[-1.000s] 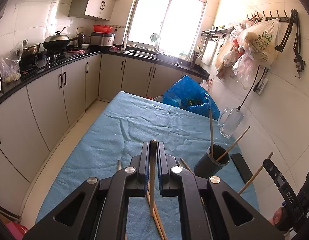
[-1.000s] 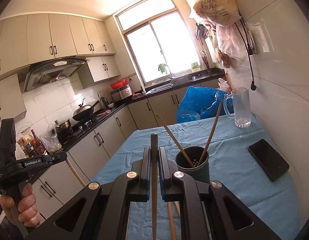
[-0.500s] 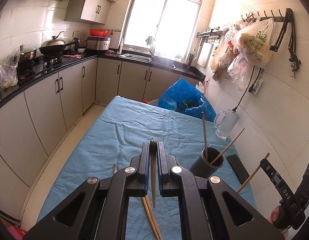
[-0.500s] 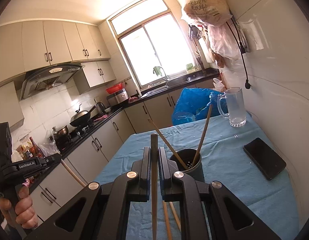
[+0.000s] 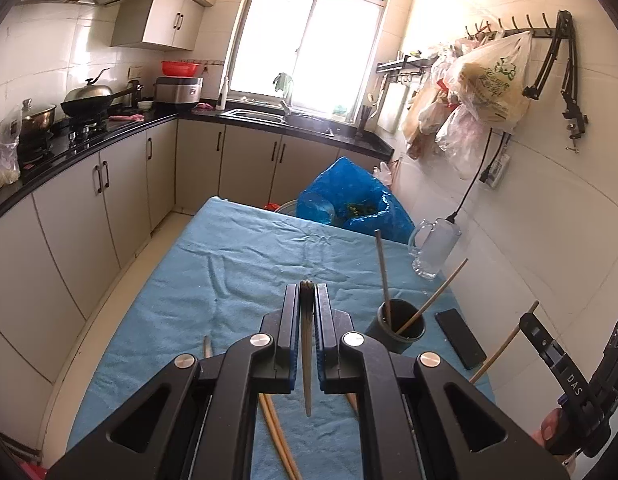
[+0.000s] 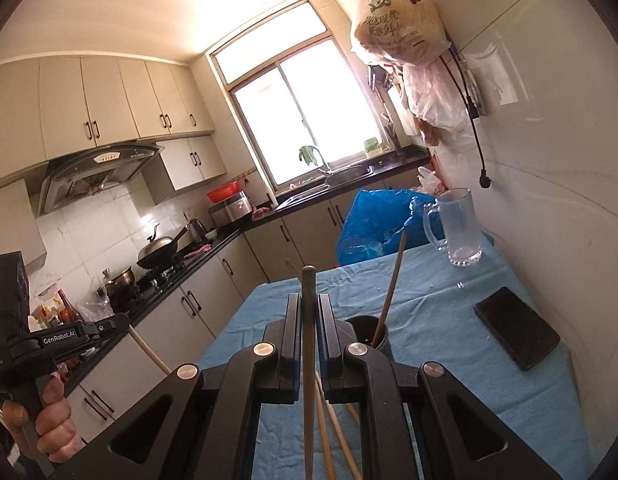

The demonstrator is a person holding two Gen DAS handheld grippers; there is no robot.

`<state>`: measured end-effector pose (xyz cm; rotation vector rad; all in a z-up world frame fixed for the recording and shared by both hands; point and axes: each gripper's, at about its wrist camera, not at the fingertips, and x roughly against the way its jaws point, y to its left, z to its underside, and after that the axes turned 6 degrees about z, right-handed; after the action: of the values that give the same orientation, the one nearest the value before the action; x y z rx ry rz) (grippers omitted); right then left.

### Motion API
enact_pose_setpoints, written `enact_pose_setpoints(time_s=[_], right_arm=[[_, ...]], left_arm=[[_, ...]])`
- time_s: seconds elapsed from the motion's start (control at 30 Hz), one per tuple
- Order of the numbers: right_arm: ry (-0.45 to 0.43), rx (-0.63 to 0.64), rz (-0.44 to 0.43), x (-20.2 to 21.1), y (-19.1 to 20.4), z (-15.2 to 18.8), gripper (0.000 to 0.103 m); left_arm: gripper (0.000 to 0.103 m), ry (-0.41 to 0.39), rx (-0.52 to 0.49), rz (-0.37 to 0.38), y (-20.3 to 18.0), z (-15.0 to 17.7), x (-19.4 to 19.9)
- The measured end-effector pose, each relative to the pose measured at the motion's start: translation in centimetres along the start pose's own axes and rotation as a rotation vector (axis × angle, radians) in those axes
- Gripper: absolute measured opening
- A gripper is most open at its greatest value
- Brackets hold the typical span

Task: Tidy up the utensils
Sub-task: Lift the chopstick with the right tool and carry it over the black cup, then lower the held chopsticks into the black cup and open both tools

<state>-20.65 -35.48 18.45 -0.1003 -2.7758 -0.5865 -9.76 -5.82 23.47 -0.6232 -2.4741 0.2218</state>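
My left gripper (image 5: 307,292) is shut on a wooden chopstick (image 5: 306,352) that hangs down between the jaws above the blue tablecloth. My right gripper (image 6: 308,304) is shut on another wooden chopstick (image 6: 308,360) and is raised over the table. A dark round holder (image 5: 397,330) stands on the cloth, to the right of the left gripper, with two chopsticks leaning in it; it also shows in the right wrist view (image 6: 369,332), just beyond the right gripper. Loose chopsticks (image 5: 275,432) lie on the cloth below both grippers.
A black phone (image 6: 517,328) lies on the cloth right of the holder. A glass mug (image 6: 457,228) and a blue plastic bag (image 5: 349,204) sit at the table's far end. Kitchen cabinets (image 5: 89,200) run along the left; a tiled wall with hanging bags is on the right.
Both grippers have risen and tilted upward, each still holding its chopstick. The holder and table sit lower and farther in both views.
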Motion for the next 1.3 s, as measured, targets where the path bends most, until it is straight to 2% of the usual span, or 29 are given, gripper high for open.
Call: enact_pose_setpoints(time_s=[0.4, 0.83, 0.97, 1.1, 1.3], right_arm=[[-0.046, -0.028, 0.025, 0.8, -1.5, -2.8, 0.008], [-0.155, -0.024, 0.064, -0.3, -2.2, -8.5, 0.008], [-0.203, -0.032, 0.105, -1.3, -2.5, -10.2, 0.008], [-0.214, -0.047, 0.131, -3.2, -2.8, -10.7, 0.008], [-0.145, -0.062, 0.162, -7.6, -3.9, -9.8, 0.008]], left_arm=[[0.006, -0.03, -0.055, 0.053, -3.6, -3.5, -0.2], [0.006, -0.079, -0.089, 0.137, -8.0, -8.8, -2.4], [0.006, -0.083, -0.09, 0.154, -9.2, -9.8, -4.2], [0.006, -0.063, -0.085, 0.152, -9.5, -9.7, -6.5], [0.006, 0.008, -0.062, 0.146, -8.9, -8.5, -10.8]])
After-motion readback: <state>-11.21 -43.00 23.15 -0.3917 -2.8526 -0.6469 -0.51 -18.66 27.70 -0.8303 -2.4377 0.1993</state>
